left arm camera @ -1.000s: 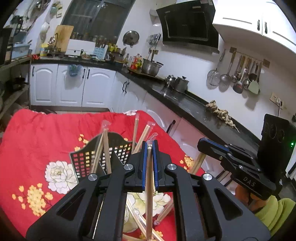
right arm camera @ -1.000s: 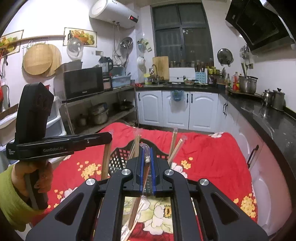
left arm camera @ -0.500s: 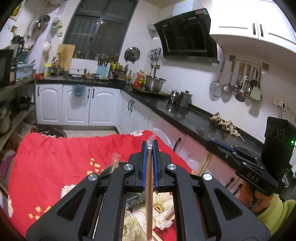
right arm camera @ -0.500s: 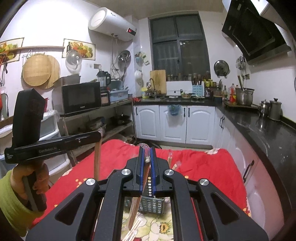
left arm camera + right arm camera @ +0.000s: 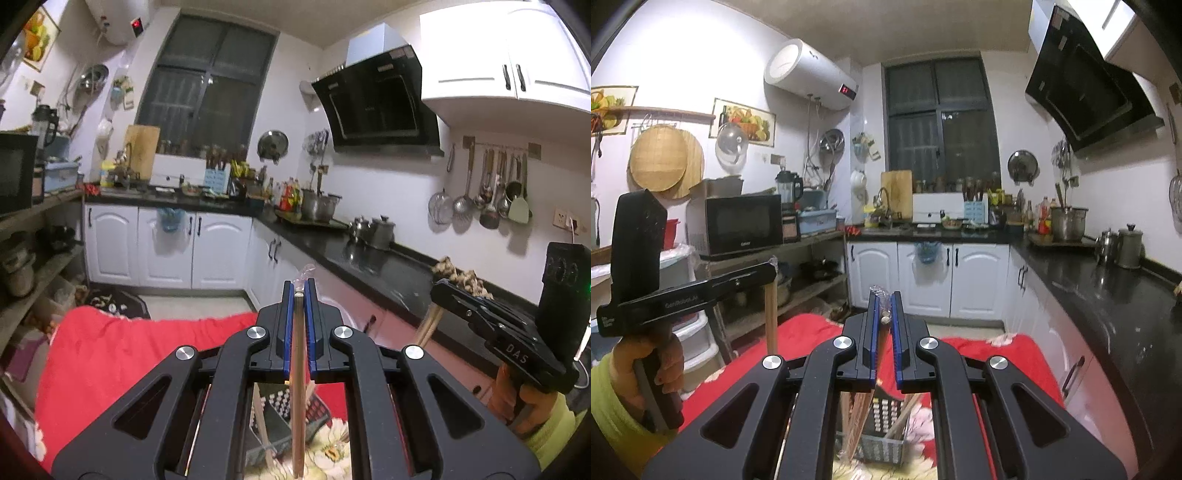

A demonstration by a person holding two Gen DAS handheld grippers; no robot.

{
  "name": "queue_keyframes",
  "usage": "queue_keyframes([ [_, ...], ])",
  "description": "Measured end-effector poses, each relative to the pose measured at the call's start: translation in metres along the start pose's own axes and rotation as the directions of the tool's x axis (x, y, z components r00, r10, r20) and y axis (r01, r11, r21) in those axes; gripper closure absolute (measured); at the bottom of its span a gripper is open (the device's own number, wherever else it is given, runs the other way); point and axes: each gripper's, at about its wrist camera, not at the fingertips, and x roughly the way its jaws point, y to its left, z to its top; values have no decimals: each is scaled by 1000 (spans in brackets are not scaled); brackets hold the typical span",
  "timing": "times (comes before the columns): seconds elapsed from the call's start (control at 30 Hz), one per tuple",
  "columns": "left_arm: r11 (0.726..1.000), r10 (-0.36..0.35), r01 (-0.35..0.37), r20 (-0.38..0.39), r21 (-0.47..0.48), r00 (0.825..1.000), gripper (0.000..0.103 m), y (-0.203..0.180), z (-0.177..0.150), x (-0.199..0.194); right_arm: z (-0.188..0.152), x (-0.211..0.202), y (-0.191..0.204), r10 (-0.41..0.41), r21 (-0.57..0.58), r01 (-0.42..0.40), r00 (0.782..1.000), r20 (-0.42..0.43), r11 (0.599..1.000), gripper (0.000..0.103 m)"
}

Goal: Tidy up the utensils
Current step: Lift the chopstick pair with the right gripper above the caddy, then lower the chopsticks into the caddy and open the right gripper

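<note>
At centre frame of the left wrist view, my left tongs (image 5: 300, 291) are pinching a wrapped chopstick (image 5: 297, 387) upright between the blue pads. Below them, at bottom centre, sits the black mesh utensil basket (image 5: 280, 410) on the red floral cloth (image 5: 110, 354). My right tongs (image 5: 441, 290) show at the right edge, gripping another chopstick.

Centre of the right wrist view, those tongs (image 5: 885, 301) pinch a slanted wrapped chopstick (image 5: 882, 332); the basket (image 5: 882, 439) holding more chopsticks stands below.

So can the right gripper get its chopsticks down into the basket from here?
Probably yes: the right gripper, shut on wrapped chopsticks, hangs over the basket; chopsticks already inside crowd its left, the middle looks open.
</note>
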Motion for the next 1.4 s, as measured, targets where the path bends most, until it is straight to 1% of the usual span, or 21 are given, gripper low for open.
queue_keyframes([
  [0.13,999,31,-32,46,7,998,100,2,8,-2,7,6,-2,-27,-15,27,999,37,1000,96],
  [0.23,998,63,-64,67,12,996,100,6,12,0,9,12,-3,-49,-25,51,997,62,998,96],
  [0.33,994,102,-104,81,14,991,100,13,12,6,8,22,-6,-62,-26,64,996,67,998,96],
  [0.47,987,160,-160,91,-1,983,100,27,0,16,-1,37,-6,-92,-37,94,994,62,995,96],
  [0.63,978,208,-208,102,-13,973,100,41,-21,27,-24,59,-8,-130,-53,132,991,40,990,96],
  [0.7,974,226,-225,96,-17,969,100,45,-31,32,-34,68,-9,-140,-50,141,990,16,989,96],
  [0.9,973,232,-230,44,-29,972,100,55,-53,46,-54,82,-11,-147,-24,146,988,-39,989,96],
  [1.03,972,231,-230,4,-37,973,99,58,-65,51,-63,87,-11,-145,0,146,987,-70,989,93],
  [1.07,972,231,-231,-8,-41,973,96,59,-67,52,-65,88,-11,-143,4,144,986,-80,990,91],
  [1.1,973,228,-228,-18,-45,974,94,62,-70,53,-66,88,-11,-142,7,143,986,-84,990,85],
  [1.13,972,228,-229,-26,-45,973,87,62,-71,53,-68,87,-10,-141,10,143,986,-87,990,78],
  [1.17,972,230,-232,-36,-44,972,80,62,-73,53,-70,86,-10,-139,14,141,986,-91,990,76],
  [1.27,972,229,-231,-43,-39,972,70,64,-77,47,-73,81,-10,-134,18,136,986,-102,991,74],
  [1.3,972,229,-230,-43,-38,973,68,64,-76,45,-73,80,-10,-132,18,135,986,-105,991,71],
  [1.33,973,228,-230,-42,-36,973,62,63,-76,43,-75,77,-10,-131,19,134,985,-109,991,67],
  [1.37,973,229,-230,-39,-35,973,54,63,-76,39,-76,75,-10,-130,19,133,985,-115,991,66],
  [1.4,972,232,-234,-35,-36,972,51,63,-77,35,-78,74,-10,-129,18,132,984,-120,991,64],
])
